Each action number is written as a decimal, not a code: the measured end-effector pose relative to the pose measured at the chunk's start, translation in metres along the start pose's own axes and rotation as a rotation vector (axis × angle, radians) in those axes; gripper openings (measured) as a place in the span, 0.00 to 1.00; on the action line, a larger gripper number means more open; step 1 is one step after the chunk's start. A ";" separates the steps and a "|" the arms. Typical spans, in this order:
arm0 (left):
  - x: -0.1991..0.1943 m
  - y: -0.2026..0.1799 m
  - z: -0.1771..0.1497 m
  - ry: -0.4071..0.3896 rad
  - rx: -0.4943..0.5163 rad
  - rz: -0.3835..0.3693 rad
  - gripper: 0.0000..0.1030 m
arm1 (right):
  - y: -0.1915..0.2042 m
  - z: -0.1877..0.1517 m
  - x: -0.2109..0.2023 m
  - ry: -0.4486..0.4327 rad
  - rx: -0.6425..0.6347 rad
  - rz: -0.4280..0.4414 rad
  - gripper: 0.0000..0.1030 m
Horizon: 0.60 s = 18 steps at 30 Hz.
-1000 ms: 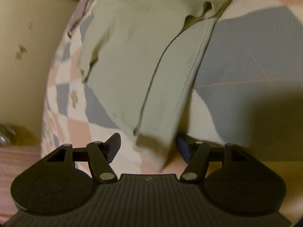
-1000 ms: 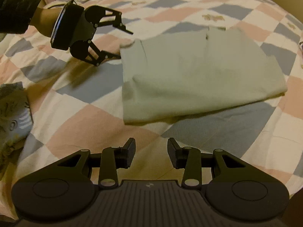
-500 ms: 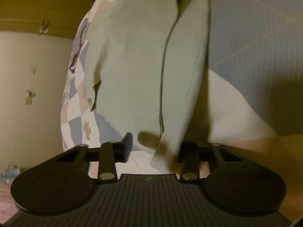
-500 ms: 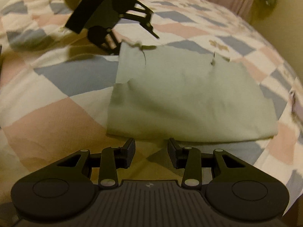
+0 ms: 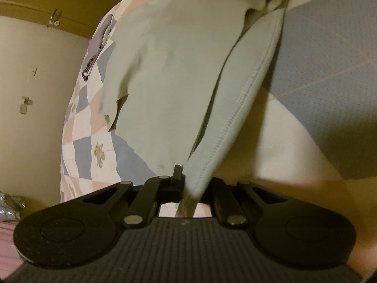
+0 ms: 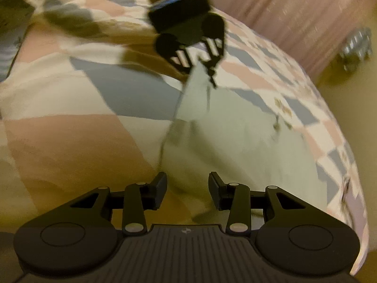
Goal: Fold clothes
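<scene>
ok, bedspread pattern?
Bedspread: patchwork of pink, blue-grey and cream blocks, clearest in the right wrist view.

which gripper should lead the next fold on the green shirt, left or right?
Left. The left gripper is shut on a corner of the shirt and can carry it over. The right gripper is open, at the near edge, holding nothing.
</scene>
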<state>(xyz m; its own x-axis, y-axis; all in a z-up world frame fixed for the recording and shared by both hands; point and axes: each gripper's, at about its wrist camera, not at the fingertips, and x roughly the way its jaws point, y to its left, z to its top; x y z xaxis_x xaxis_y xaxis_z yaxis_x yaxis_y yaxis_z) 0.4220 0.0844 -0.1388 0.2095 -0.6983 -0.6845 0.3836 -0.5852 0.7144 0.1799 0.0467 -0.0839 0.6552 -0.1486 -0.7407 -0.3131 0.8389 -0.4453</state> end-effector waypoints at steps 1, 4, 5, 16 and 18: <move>0.000 0.001 0.000 0.001 -0.002 -0.005 0.03 | 0.005 0.000 0.002 0.000 -0.034 -0.006 0.41; 0.001 0.003 0.001 0.004 0.000 -0.007 0.03 | 0.019 -0.003 0.007 0.002 -0.126 -0.023 0.45; 0.002 0.004 0.002 0.005 0.001 -0.007 0.03 | 0.023 -0.005 0.009 0.002 -0.151 -0.029 0.45; -0.012 -0.002 0.006 0.042 0.008 -0.013 0.03 | 0.008 -0.008 0.024 -0.066 -0.245 -0.001 0.12; -0.018 0.006 0.008 0.049 0.002 -0.022 0.03 | 0.001 -0.004 0.022 -0.061 -0.205 0.028 0.01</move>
<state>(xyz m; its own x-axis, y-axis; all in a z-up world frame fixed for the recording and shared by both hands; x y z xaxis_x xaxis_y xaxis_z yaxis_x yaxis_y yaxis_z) 0.4130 0.0903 -0.1212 0.2447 -0.6645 -0.7061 0.3864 -0.6011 0.6995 0.1917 0.0419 -0.1024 0.6828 -0.0893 -0.7251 -0.4613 0.7170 -0.5226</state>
